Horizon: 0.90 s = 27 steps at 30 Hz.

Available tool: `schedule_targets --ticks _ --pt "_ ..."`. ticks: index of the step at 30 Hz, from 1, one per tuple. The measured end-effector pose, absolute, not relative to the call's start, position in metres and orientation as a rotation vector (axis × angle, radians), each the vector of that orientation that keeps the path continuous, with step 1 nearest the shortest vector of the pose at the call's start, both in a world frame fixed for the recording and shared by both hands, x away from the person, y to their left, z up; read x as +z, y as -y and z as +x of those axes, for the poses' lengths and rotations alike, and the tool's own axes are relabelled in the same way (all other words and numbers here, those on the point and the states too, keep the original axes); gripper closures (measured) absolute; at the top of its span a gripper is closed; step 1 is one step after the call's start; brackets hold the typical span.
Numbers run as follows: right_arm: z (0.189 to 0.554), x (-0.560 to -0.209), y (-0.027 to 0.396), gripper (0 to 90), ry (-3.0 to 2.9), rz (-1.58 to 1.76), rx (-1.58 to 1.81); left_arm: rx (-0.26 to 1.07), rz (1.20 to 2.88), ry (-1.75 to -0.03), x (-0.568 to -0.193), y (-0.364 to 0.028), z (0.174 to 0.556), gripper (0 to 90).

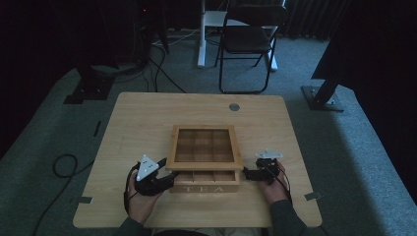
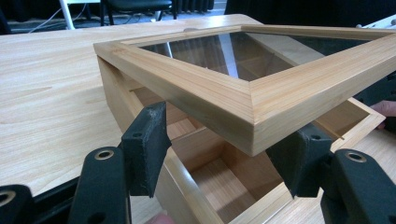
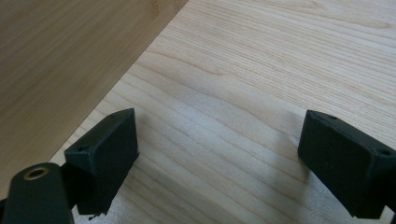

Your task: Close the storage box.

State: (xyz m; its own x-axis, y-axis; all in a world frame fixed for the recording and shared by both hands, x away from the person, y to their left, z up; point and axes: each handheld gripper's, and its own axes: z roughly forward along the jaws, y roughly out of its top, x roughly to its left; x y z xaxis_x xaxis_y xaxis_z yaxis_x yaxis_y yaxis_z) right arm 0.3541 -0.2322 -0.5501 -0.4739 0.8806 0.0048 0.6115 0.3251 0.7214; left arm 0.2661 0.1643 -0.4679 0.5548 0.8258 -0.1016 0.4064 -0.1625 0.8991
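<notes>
A wooden tea box (image 1: 204,188) with "TEA" on its front stands near the table's front edge. Its glass-paned lid (image 1: 204,166) is tilted up at the front, so the front compartments (image 2: 224,182) lie uncovered. My left gripper (image 1: 169,178) is at the box's front left corner. In the left gripper view its jaws stand open (image 2: 222,154) on either side of the raised lid's corner (image 2: 254,123); whether they touch it I cannot tell. My right gripper (image 1: 251,174) is beside the box's right wall (image 3: 60,60), open (image 3: 219,163) over bare table.
The light wooden table (image 1: 137,123) has a round grey grommet (image 1: 234,106) at the back. Behind it on the carpet stand a black folding chair (image 1: 248,39) and dark stands. Cables (image 1: 64,164) lie on the floor at left.
</notes>
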Motion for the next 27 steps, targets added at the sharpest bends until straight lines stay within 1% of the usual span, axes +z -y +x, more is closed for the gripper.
schedule_targets --ticks 27 --pt "0.354 -0.55 0.232 11.6 -2.207 1.323 0.945 0.504 1.801 -1.052 -0.482 -0.16 0.26 40.6"
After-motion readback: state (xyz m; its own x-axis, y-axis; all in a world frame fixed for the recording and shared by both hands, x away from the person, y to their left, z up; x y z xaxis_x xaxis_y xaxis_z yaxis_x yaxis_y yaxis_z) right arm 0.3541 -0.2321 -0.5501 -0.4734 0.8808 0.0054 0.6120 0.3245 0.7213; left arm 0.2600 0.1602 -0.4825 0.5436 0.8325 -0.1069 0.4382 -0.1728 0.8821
